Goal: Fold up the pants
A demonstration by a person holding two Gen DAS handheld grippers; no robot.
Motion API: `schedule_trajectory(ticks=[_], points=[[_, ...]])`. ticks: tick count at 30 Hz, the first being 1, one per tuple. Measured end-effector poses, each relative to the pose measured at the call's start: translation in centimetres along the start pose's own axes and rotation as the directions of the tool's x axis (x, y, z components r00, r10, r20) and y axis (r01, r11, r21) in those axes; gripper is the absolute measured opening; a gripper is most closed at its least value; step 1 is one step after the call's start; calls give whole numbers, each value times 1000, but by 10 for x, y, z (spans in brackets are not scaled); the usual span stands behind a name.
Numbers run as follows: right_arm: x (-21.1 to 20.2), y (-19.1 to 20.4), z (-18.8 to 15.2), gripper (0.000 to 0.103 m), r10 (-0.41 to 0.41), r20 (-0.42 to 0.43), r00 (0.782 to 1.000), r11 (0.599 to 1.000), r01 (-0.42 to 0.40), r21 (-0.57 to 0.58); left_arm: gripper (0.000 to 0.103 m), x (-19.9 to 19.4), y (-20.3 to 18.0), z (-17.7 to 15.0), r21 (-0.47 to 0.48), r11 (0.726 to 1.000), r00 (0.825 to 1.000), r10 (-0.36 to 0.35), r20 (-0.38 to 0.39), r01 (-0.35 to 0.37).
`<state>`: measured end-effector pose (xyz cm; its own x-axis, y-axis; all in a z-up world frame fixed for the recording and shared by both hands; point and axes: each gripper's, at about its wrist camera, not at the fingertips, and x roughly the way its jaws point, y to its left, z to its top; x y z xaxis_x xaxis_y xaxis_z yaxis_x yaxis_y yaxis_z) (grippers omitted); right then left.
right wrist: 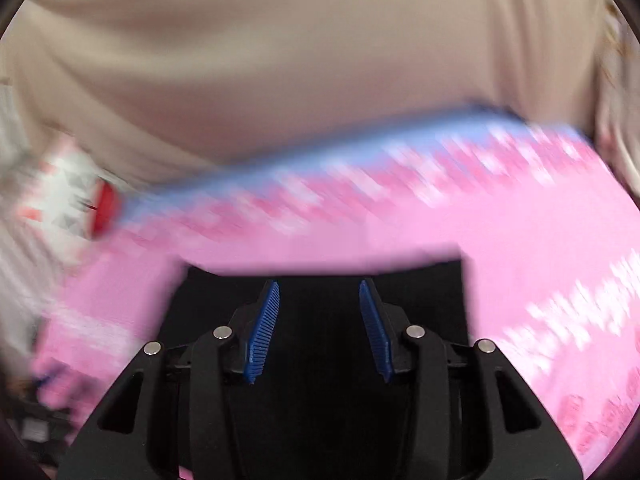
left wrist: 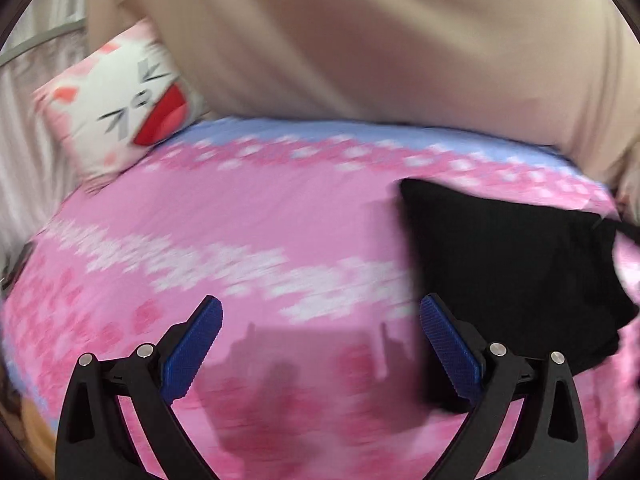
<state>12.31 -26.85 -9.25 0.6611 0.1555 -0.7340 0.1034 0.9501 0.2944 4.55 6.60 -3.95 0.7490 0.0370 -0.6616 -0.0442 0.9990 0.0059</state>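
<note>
Black folded pants [left wrist: 512, 264] were seen lying on the pink flowered bed sheet [left wrist: 248, 216], to the right of the left gripper [left wrist: 320, 344]. That gripper was held tilted downward above the sheet, its blue pads [left wrist: 196, 344] spread wide with nothing between them. The right gripper [right wrist: 319, 328] was angled down over the pants [right wrist: 320, 400], its fingers partly apart, with no cloth seen pinched. A cat-face pillow [left wrist: 120, 108] was propped at the sheet's far left edge.
</note>
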Motion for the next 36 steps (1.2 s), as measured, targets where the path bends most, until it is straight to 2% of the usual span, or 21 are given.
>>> schedule_trajectory(ticks=[1, 3, 5, 7, 9, 10, 11, 14, 16, 18, 19, 21, 22, 25, 26, 27, 28, 29, 31, 33, 36], points=[[-1, -6, -6, 39, 22, 63, 998, 1000, -22, 3, 98, 2, -13, 2, 18, 1000, 1000, -15, -9, 15], [-17, -9, -2, 41, 72, 67, 995, 995, -76, 67, 98, 13, -44, 1, 85, 996, 999, -14, -47, 18], [-43, -7, 2, 39, 166, 155, 974, 980, -180, 86, 98, 24, -64, -6, 135, 991, 997, 29, -73, -19], [-37, -8, 1, 39, 131, 127, 983, 989, -138, 50, 98, 27, -71, -11, 136, 990, 996, 44, -79, -33], [0, -18, -6, 38, 46, 23, 999, 999, -46, 3, 98, 31, -72, -13, 115, 993, 995, 45, -86, -35], [-3, -21, -8, 38, 65, 80, 995, 998, -65, 2, 98, 32, -72, -15, 106, 994, 996, 29, -90, -19], [-11, -22, -7, 38, 85, 69, 994, 996, -87, 30, 98, 33, -72, -15, 101, 995, 995, 31, -98, -21], [-57, -24, -5, 40, 164, 160, 973, 982, -177, 67, 98, 28, -75, -17, 134, 990, 994, 63, -87, -51], [-66, -23, -11, 41, 153, 155, 976, 986, -160, 34, 98, 25, -76, -17, 139, 989, 994, 66, -88, -53], [-55, -21, -27, 41, 130, 90, 987, 992, -130, -2, 98, 25, -78, -18, 132, 990, 993, 65, -97, -52], [-42, -15, -39, 41, 77, 38, 996, 995, -74, -65, 98, 25, -80, -19, 131, 990, 993, 63, -100, -50], [-44, -8, -55, 41, -19, 80, 997, 986, 32, -162, 98, 25, -86, -20, 139, 989, 993, 65, -101, -50], [-56, -5, -57, 41, -37, 95, 995, 987, 52, -153, 98, 23, -89, -21, 153, 987, 993, 71, -97, -55], [-93, -9, -59, 41, 40, 171, 984, 996, -25, -90, 98, 15, -95, -21, 173, 984, 994, 61, -87, -45], [-105, -11, -62, 48, 42, 199, 979, 997, -27, -76, 98, 11, -95, -21, 171, 985, 995, 50, -81, -35], [-116, -14, -67, 56, 6, 226, 974, 998, 9, -67, 98, 8, -95, -21, 168, 985, 996, 42, -76, -29], [-120, -18, -69, 71, -30, 235, 972, 997, 47, -66, 98, 5, -96, -22, 169, 985, 997, 37, -72, -24], [-123, -20, -73, 78, -73, 237, 969, 994, 90, -63, 98, 2, -95, -23, 169, 985, 997, 34, -67, -23], [-123, -28, -85, 78, -128, 222, 967, 988, 143, -54, 98, 1, -95, -26, 171, 985, 997, 29, -67, -17], [-118, -36, -95, 78, -135, 183, 974, 990, 142, -24, 98, 5, -94, -33, 174, 985, 996, 35, -82, -20], [-120, -31, -100, 78, -110, 197, 974, 993, 116, -18, 98, 7, -92, -41, 171, 985, 995, 35, -97, -18]])
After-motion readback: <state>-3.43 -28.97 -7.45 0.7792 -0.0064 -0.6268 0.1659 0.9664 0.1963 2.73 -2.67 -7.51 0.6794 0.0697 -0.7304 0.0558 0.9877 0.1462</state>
